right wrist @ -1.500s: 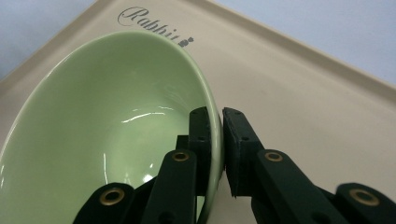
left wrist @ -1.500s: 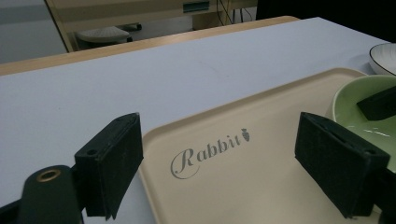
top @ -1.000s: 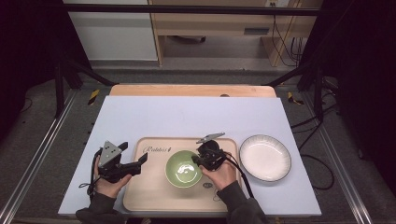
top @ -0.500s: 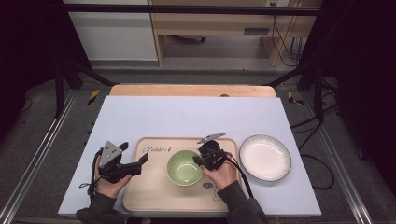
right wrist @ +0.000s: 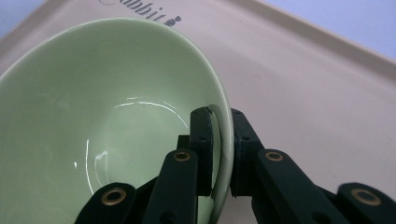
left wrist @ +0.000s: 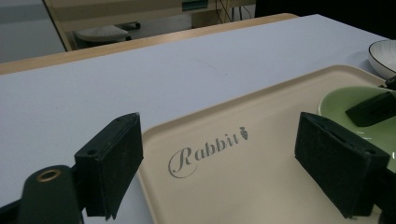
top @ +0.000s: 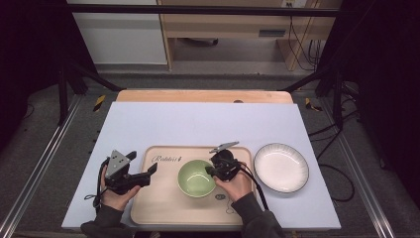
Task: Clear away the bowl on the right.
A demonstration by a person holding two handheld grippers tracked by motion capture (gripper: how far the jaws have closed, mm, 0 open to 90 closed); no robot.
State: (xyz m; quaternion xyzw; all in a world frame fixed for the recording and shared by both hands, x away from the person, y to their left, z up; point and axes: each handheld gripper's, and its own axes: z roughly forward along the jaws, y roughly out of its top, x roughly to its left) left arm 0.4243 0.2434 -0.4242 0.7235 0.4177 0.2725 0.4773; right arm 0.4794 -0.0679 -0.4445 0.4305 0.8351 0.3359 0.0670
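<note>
Two grippers: my right gripper point(top: 212, 171) clamps the green bowl's point(top: 194, 179) right rim, nearer than the spread-jawed left gripper point(top: 152, 170).

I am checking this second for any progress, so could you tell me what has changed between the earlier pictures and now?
Nothing has visibly changed: the right gripper stays shut on the green bowl's rim on the tray, the left gripper stays open at the tray's left edge, and the white plate lies where it was.
</note>
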